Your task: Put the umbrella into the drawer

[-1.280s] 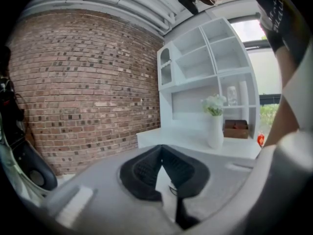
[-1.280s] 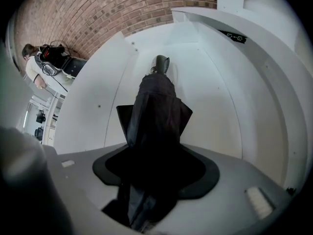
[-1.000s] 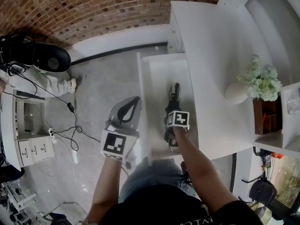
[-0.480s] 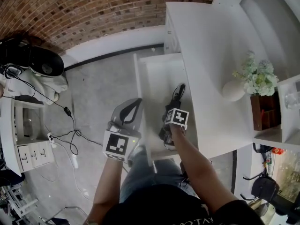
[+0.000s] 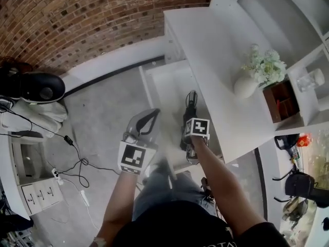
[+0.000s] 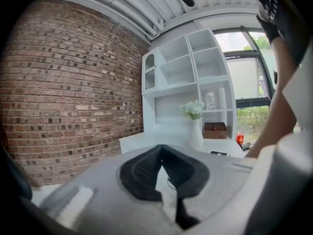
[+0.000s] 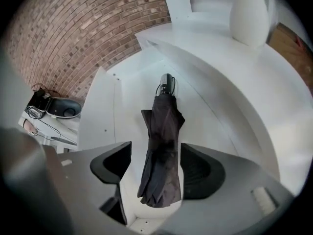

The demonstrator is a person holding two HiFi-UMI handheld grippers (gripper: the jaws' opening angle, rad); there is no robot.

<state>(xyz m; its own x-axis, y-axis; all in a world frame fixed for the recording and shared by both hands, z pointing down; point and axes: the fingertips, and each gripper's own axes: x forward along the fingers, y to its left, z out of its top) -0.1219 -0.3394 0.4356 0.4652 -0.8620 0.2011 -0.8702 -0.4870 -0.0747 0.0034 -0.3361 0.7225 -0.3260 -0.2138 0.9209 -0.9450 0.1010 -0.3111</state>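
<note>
The white drawer [image 7: 100,106] is seen pulled open from the white cabinet [image 5: 216,40]. The black folded umbrella [image 7: 164,124] is laid lengthwise inside it, with the canopy end nearest and the handle [image 7: 167,82] pointed toward the far end. Over the drawer's near end the right gripper [image 7: 156,150] is held with its jaws spread wide and released, and the umbrella's canopy is framed between them. A strip of drawer floor is shown between the left pad and the cloth, while contact at the right pad cannot be judged. Just left of the drawer, the left gripper [image 6: 161,150] is carried above the grey floor [image 5: 103,107], its jaws brought together at the tips and clenched with nothing held. Farther off to the right, a white vase [image 5: 245,86] of pale flowers is stood on the cabinet top. At the far side a red brick wall [image 5: 77,19] is seen.
</note>
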